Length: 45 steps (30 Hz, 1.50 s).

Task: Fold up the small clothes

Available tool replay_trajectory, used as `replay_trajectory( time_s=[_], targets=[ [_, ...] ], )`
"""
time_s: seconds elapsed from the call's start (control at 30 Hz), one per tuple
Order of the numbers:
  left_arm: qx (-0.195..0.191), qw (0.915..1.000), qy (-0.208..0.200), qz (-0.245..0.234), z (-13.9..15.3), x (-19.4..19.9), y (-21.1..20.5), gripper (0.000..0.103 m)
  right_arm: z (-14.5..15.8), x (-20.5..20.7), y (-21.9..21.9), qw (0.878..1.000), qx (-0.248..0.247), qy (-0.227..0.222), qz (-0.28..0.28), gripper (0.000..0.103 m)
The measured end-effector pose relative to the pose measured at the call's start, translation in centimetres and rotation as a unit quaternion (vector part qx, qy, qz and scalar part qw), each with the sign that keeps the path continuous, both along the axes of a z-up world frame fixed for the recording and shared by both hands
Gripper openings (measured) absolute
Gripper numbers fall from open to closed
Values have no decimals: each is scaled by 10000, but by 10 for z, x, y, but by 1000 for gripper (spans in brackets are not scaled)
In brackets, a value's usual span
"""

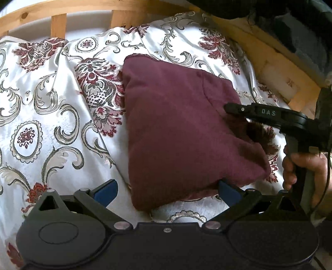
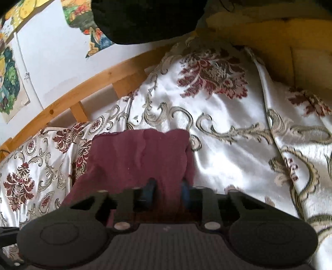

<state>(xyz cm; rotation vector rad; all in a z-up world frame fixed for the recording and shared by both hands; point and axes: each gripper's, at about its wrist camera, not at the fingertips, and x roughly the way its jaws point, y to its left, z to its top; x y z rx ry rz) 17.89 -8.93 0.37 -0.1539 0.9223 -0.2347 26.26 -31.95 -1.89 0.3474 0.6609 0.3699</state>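
A maroon garment point(image 1: 176, 128) lies folded in a rough triangle on the floral bedspread point(image 1: 51, 108). In the left wrist view my left gripper point(image 1: 167, 192) is open wide, and the garment's near corner lies between its blue pads point(image 1: 105, 192). My right gripper point(image 1: 228, 109) reaches in from the right onto the garment's right edge, where a dark fuzzy tuft point(image 1: 259, 137) shows. In the right wrist view the right gripper point(image 2: 167, 192) is shut on a fold of the maroon garment point(image 2: 132, 153), with the cloth pinched between its narrow-set blue pads point(image 2: 149, 191).
A wooden bed rail point(image 1: 58, 25) runs along the far side, with a white wall and colourful pictures point(image 2: 10, 83) behind it. A person's hand point(image 1: 300, 166) holds the right gripper's handle. A dark bulky thing point(image 2: 145, 18) hangs over the top. The bedspread is wrinkled.
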Motion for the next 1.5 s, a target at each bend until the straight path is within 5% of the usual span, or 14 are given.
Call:
replay_trajectory(
  time_s=[0.13,0.27,0.53,0.63,0.73,0.83,0.97,1.13,1.33,1.4,1.47,1.5],
  targets=[
    [6,10000,35,-49,0,1,-2,102,6,4,3,9986,-333,-409,-28,12],
    [14,9999,22,-156,1,0,-3,102,2,10,0,9991,-240,-315,-139,12],
    [-805,9893,-1207,118,32,-10,12,102,-4,11,-1,9996,-145,-161,-190,16],
    [-597,9932,-936,344,26,6,12,102,-4,4,-3,9995,28,-261,-202,23],
    [-507,9962,-306,638,6,16,16,102,5,-5,5,9980,-125,-621,59,17],
    [-986,9907,302,885,-13,21,28,102,16,-15,23,9910,-528,-1137,467,15],
    [-1359,9829,576,1105,-24,23,36,102,21,-25,47,9782,-1149,-1517,831,14],
    [-1130,9884,450,908,-22,19,27,102,16,-11,30,9891,-1027,-1038,202,13],
    [-1145,9882,485,896,-30,22,23,102,-4,12,-1,9997,-14,-248,-82,15],
    [-1049,9898,449,851,-30,22,20,102,-4,12,-2,9997,70,-208,-111,24],
    [-962,9913,420,796,-30,21,18,102,-6,12,-6,9997,97,-136,-176,48],
    [-931,9918,408,773,-30,21,17,102,-8,12,-8,9997,160,-85,-191,49]
  ],
)
